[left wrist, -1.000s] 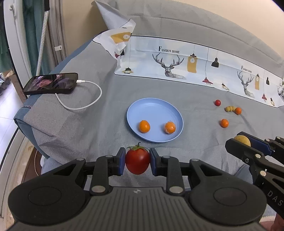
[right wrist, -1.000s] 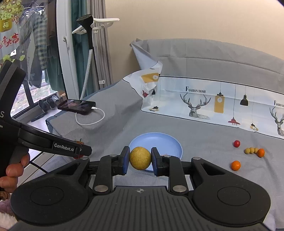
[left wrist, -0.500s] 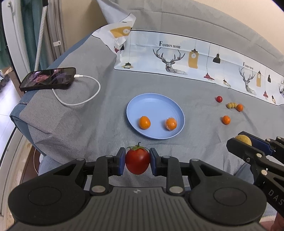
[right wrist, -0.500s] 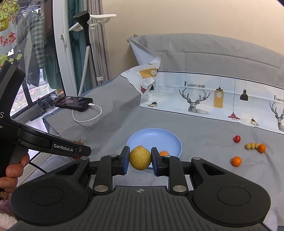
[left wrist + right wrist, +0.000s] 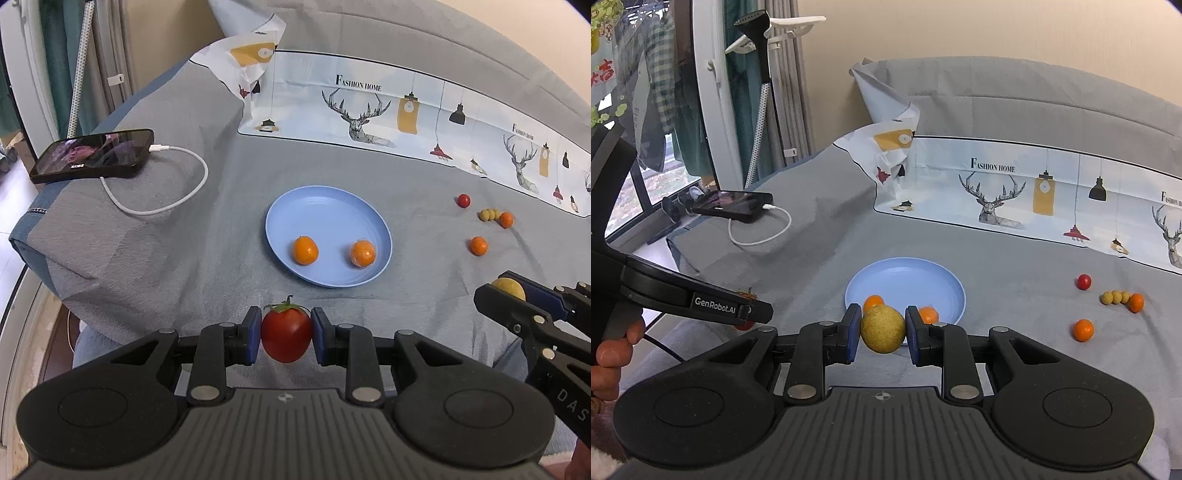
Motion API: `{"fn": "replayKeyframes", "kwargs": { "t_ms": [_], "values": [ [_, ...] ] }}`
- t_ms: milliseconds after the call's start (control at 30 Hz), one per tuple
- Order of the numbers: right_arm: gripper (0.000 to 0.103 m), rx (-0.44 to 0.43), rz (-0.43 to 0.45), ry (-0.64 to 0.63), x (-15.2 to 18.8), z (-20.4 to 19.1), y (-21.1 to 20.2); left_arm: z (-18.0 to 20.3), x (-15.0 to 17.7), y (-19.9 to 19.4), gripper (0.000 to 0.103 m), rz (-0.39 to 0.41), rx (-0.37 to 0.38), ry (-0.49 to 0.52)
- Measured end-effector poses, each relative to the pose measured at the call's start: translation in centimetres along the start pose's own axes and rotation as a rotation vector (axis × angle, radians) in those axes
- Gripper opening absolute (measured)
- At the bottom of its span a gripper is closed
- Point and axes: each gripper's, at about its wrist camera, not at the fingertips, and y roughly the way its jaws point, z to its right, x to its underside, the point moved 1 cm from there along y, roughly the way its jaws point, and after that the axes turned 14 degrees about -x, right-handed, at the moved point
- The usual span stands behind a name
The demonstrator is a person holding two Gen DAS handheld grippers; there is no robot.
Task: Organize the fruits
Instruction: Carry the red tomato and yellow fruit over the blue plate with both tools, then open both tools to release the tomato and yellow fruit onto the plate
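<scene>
Left gripper (image 5: 286, 334), bottom centre of frame, clamps a tomato (image 5: 286, 339); right gripper (image 5: 882, 330) clamps a yellow fruit (image 5: 882, 328).

Soft, even daylight fills both views, probably from the window (image 5: 635, 184) at the left of the right wrist view. Shadows on the grey bedspread (image 5: 229, 177) are faint. The blue plate (image 5: 317, 206) carries a mild sheen. Focus is sharp at centre; fisheye distortion bends the edges, and the corners darken to black.
</scene>
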Motion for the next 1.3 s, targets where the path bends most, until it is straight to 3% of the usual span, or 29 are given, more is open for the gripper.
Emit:
{"fn": "replayKeyframes", "kwargs": {
  "t_ms": [500,933,1300],
  "values": [
    [0.027,0.013,-0.046,0.015,-0.8,2.5,4.5,0.9,-3.8,4.0,0.032,-0.026,-0.009,-0.002],
    [0.027,0.021,-0.109,0.027,-1.7,6.4,12.4,4.3,-8.5,11.0,0.032,-0.054,-0.007,0.038],
    [0.027,0.004,-0.165,-0.012,-1.0,9.3,18.7,7.3,-10.4,17.1,0.032,-0.104,0.025,0.089]
  ]
}}
